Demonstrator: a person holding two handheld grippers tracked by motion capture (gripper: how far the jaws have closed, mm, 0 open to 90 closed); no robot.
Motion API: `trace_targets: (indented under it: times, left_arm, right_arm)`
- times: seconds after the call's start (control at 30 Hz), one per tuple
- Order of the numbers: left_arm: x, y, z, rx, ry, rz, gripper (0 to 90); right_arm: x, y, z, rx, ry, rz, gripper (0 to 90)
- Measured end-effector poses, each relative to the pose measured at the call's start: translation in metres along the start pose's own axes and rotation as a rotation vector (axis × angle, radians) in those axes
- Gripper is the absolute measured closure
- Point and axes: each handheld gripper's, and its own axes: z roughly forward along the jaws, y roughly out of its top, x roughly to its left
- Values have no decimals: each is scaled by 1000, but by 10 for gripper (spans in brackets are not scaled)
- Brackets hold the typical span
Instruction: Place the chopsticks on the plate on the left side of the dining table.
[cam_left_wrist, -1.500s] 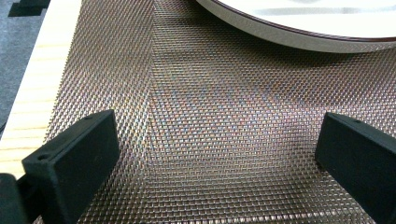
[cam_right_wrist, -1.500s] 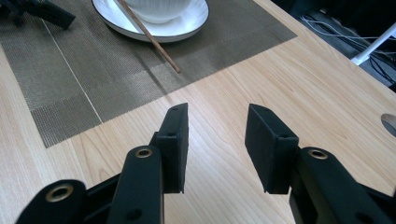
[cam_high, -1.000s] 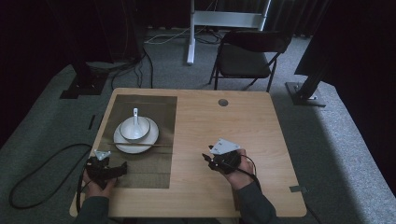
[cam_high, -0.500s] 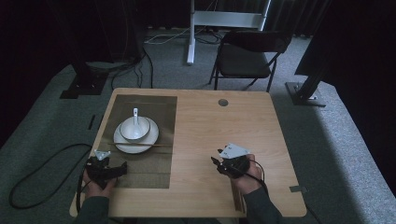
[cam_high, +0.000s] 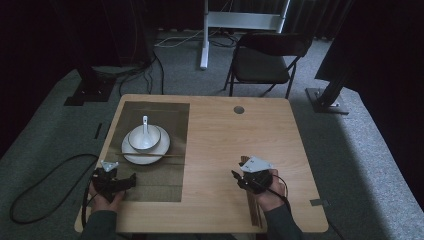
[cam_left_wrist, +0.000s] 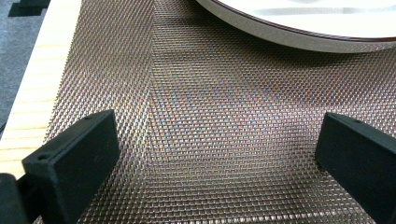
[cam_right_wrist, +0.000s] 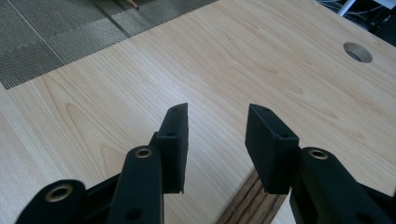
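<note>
A white plate (cam_high: 146, 150) rests on a dark woven placemat (cam_high: 165, 125) at the table's left, carrying a white bowl (cam_high: 144, 137) with a white spoon (cam_high: 145, 125) in it. A pair of chopsticks (cam_high: 150, 155) lies across the plate's near rim. My left gripper (cam_high: 122, 179) is held over the mat's near part, its jaws wide open with nothing between them; ahead of my left gripper (cam_left_wrist: 215, 135) is the plate's rim (cam_left_wrist: 299, 32). My right gripper (cam_high: 239, 179) is low over bare wood at the near right, open and empty, and from my right gripper (cam_right_wrist: 217, 116) the mat (cam_right_wrist: 56, 42) lies off to the far left.
A dark wood-grain strip (cam_high: 252, 207) lies under the right hand near the table's front edge, also seen as a brown slat (cam_right_wrist: 252, 203). A round cable hole (cam_high: 238, 109) is at the far middle. A black chair (cam_high: 262, 62) stands beyond the table.
The right hand and its gripper have shifted to the right and toward the near edge, slightly lower. The left gripper has stayed put.
</note>
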Motion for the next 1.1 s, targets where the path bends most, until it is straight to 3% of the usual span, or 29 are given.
trace_targets:
  times: [0.83, 1.1]
  left_arm:
    - [0, 0, 0, -2, 1, -3, 1]
    - [0, 0, 0, -2, 1, -3, 1]
  right_arm:
    - [-17, -44, -7, 45, -49, 90, 610]
    - [-19, -57, -8, 68, -37, 127, 641]
